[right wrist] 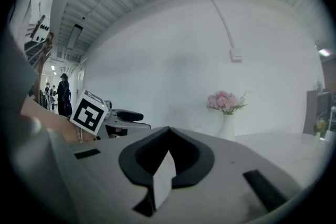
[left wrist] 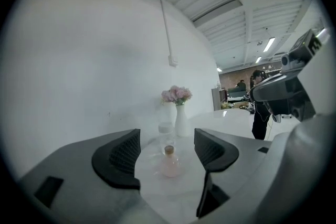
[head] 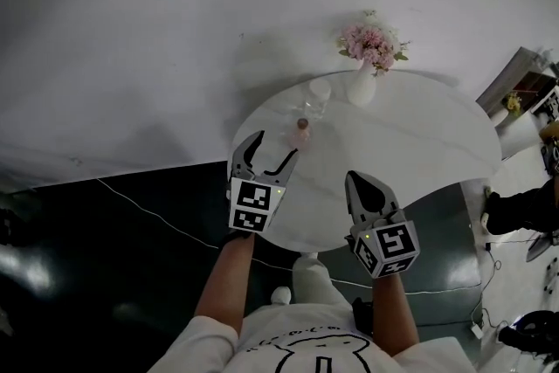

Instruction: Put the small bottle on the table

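A small pink bottle (head: 301,132) with a cork stopper stands upright on the round white table (head: 419,144), near its left rim. My left gripper (head: 269,151) is open just short of it, jaws apart with nothing between them; in the left gripper view the small pink bottle (left wrist: 170,163) stands on the table beyond the gap of the left gripper (left wrist: 167,150). My right gripper (head: 367,190) hovers over the table's near edge, its jaws closed together on nothing; the right gripper (right wrist: 168,150) shows its tips meeting.
A clear glass jar (head: 316,97) stands behind the bottle, and a white vase (head: 362,86) of pink flowers (head: 371,44) sits at the table's far edge. A white wall runs behind. Dark floor lies left of the table, and a person (head: 524,205) stands at right.
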